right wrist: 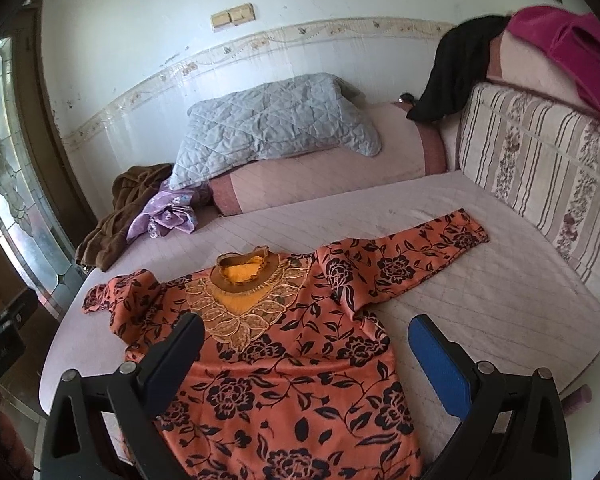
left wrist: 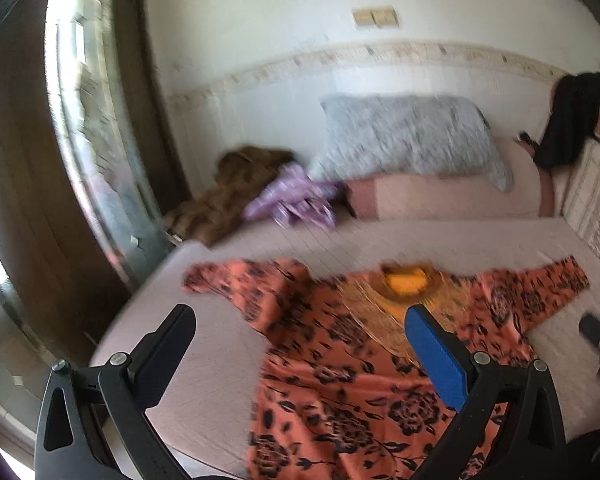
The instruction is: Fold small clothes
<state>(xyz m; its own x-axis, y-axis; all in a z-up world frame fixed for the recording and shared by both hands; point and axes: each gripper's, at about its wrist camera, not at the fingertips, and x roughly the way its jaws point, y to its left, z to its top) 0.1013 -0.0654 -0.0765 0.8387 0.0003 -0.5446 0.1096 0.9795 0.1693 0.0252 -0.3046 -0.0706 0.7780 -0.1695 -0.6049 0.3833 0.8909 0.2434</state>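
Note:
An orange top with black flower print (right wrist: 300, 344) lies spread flat, front up, on the pale pink mattress (right wrist: 480, 292). Its gold embroidered neckline (right wrist: 240, 280) points to the far side. The right sleeve (right wrist: 412, 256) is stretched out; the left sleeve (right wrist: 116, 296) is bunched up. The top also shows, blurred, in the left wrist view (left wrist: 340, 360). My left gripper (left wrist: 300, 344) is open and empty above the top's left side. My right gripper (right wrist: 306, 344) is open and empty above the top's middle.
At the head of the bed lie a grey quilted pillow (right wrist: 268, 124), a pink bolster (right wrist: 332, 176), a purple cloth (right wrist: 164, 216) and a brown blanket (right wrist: 120, 208). A striped cushion (right wrist: 540, 184) lines the right side. A glass door (left wrist: 88, 120) stands at left.

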